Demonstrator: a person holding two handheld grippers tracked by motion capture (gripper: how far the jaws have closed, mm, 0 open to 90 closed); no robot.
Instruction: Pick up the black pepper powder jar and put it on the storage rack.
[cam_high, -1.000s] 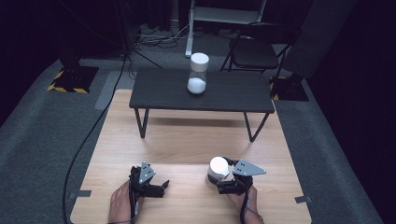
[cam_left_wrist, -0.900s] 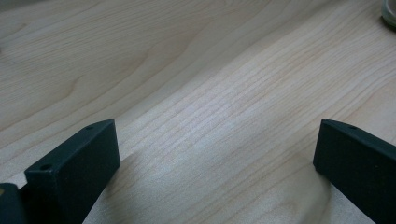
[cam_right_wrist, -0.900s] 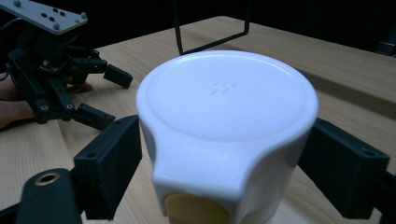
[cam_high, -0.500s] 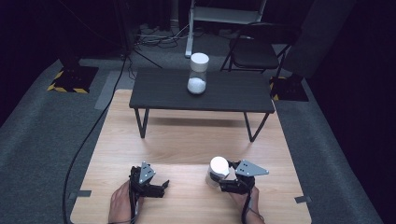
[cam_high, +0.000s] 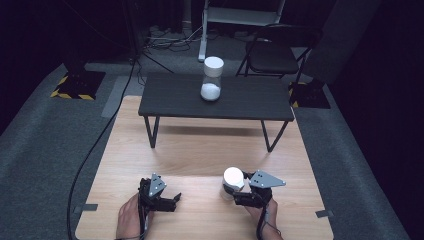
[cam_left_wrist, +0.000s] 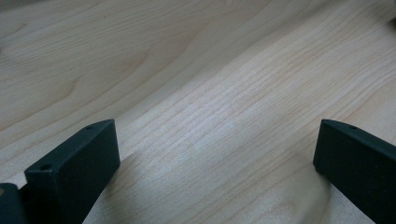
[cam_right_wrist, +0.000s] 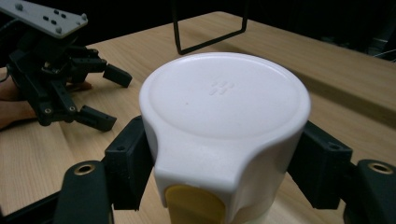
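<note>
White-lidded container (cam_high: 233, 181) stands upright on the near part of the light wooden tabletop (cam_high: 200, 150), right of centre in the high view. Its lid (cam_right_wrist: 224, 95) is round, white and flat on top, with a small embossed mark near the middle; a yellow tab (cam_right_wrist: 195, 205) sits under the lid's front lip in the right gripper view.

Right gripper (cam_high: 239, 196): jaws have just been closing and now press against the container from both sides, just below the lid. In the right gripper view one black jaw bears on each flank of the container. The grey three-cornered plate (cam_high: 266, 179) sits on top of the gripper body, and the person's right hand (cam_high: 262, 212) holds it from the near edge.

Left gripper (cam_high: 172, 201): jaws stand wide apart with nothing between them. In the left gripper view bare wood grain lies between the two black jaws. The gripper rests low over the tabletop, well apart from the container, held by the person's left hand (cam_high: 129, 220).

Farther back, a low black table (cam_high: 250, 102) stands on the far part of the wooden surface on thin metal legs. On it stands a clear jar (cam_high: 212, 80) with a white lid and white contents in its lower part. Behind the black table are a folding chair (cam_high: 277, 52) and cables (cam_high: 165, 42) on the dark floor.
</note>
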